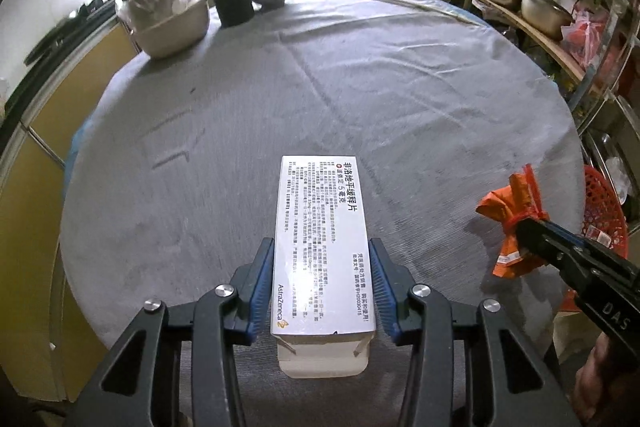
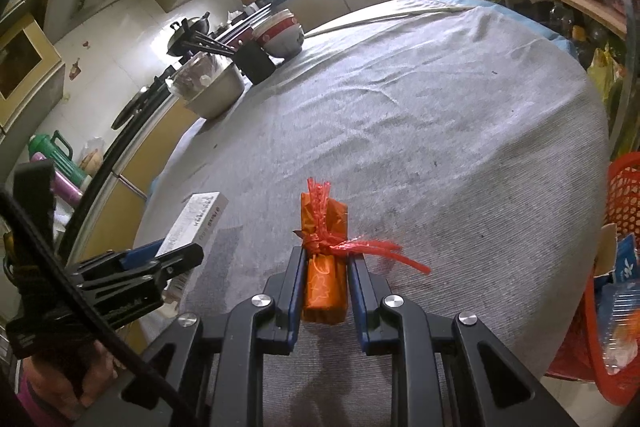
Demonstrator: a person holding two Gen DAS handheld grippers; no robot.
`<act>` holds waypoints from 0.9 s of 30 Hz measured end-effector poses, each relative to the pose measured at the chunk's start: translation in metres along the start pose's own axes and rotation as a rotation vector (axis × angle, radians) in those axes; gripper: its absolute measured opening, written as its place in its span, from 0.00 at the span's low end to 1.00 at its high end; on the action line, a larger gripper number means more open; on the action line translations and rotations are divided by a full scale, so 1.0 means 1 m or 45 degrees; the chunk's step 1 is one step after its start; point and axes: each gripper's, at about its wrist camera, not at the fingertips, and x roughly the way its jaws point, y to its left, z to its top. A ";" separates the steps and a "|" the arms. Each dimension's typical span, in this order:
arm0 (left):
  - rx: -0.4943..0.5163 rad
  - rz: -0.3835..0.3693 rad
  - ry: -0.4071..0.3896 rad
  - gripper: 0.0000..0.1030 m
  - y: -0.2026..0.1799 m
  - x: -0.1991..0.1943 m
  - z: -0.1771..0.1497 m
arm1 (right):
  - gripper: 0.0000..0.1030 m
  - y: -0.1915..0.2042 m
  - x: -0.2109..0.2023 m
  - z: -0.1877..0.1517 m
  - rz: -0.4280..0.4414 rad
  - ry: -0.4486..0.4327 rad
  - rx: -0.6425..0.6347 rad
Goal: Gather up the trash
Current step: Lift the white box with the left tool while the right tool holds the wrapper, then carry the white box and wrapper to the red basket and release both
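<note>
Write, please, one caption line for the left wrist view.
Left gripper clamps a white medicine box above the grey-clothed table; right gripper holds an orange wrapper.

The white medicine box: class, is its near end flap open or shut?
Open. On the white medicine box, held in the left gripper, the near end flap hangs down, unfolded from the body.

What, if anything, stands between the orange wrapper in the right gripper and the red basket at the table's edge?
Nothing visible does. The right gripper is shut on the orange wrapper, and only bare grey tablecloth lies between it and the red basket beyond the table's right edge.
</note>
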 end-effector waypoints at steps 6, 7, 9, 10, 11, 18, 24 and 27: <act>0.049 0.014 -0.047 0.46 -0.014 -0.014 0.007 | 0.22 -0.007 -0.011 0.004 0.003 -0.035 0.024; 0.055 0.014 -0.051 0.46 -0.016 -0.016 0.007 | 0.22 -0.009 -0.014 0.004 0.005 -0.042 0.030; 0.072 0.010 -0.059 0.46 -0.021 -0.019 0.009 | 0.22 -0.012 -0.018 0.005 0.003 -0.053 0.038; 0.084 0.010 -0.065 0.46 -0.024 -0.020 0.009 | 0.22 -0.014 -0.021 0.005 0.003 -0.060 0.043; 0.097 0.008 -0.069 0.46 -0.028 -0.022 0.010 | 0.22 -0.016 -0.024 0.005 0.005 -0.066 0.049; 0.176 -0.009 -0.082 0.46 -0.056 -0.028 0.016 | 0.22 -0.031 -0.051 0.004 -0.025 -0.131 0.072; 0.307 -0.052 -0.117 0.46 -0.098 -0.038 0.020 | 0.22 -0.060 -0.084 -0.001 -0.074 -0.196 0.140; 0.386 -0.082 -0.133 0.46 -0.122 -0.043 0.020 | 0.22 -0.076 -0.101 -0.006 -0.104 -0.229 0.186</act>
